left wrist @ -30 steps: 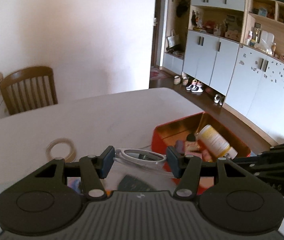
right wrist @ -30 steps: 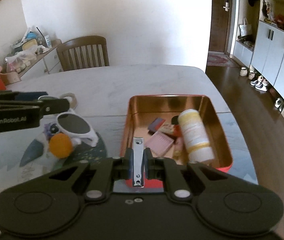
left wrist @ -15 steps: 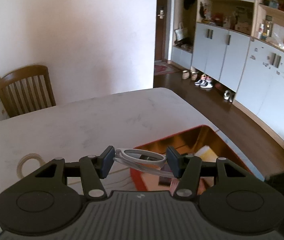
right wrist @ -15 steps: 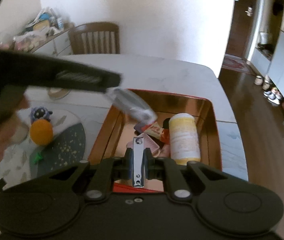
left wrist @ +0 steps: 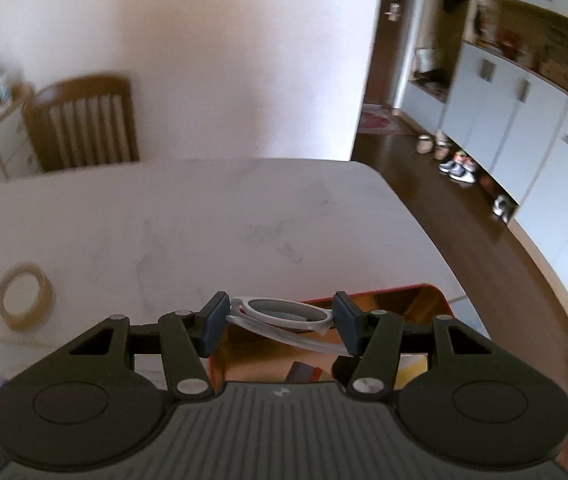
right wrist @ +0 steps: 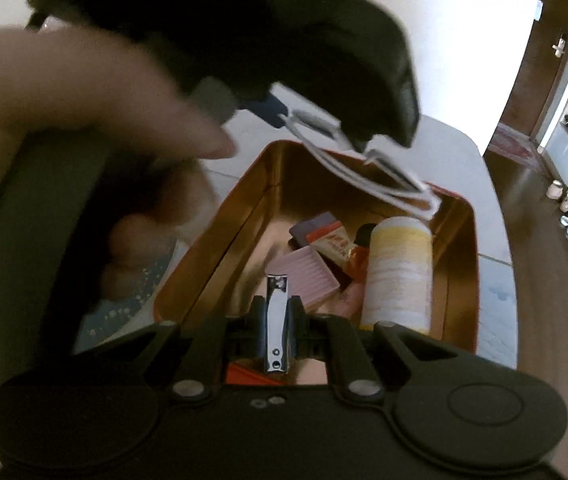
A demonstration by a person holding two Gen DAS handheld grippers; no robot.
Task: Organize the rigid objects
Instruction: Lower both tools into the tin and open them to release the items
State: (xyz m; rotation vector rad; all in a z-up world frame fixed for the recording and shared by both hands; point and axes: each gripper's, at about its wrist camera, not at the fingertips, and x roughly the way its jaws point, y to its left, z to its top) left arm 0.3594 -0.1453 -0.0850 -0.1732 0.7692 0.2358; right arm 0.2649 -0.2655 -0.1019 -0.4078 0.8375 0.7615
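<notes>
White table; left gripper clamps sunglasses, right gripper nail clipper; tin half hidden.

Daylit room, moderately bright; white wall washed out near overexposure. Strong fisheye bending at frame edges. Motion blur across chair and cupboards. In right wrist view, hand heavily blurred, dark, backlit; tin glossy with reflections.

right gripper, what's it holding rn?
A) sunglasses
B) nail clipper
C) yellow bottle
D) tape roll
B: the right gripper is shut on the metal nail clipper over the tin; the sunglasses sit in the left gripper, and the bottle lies in the tin.
</notes>
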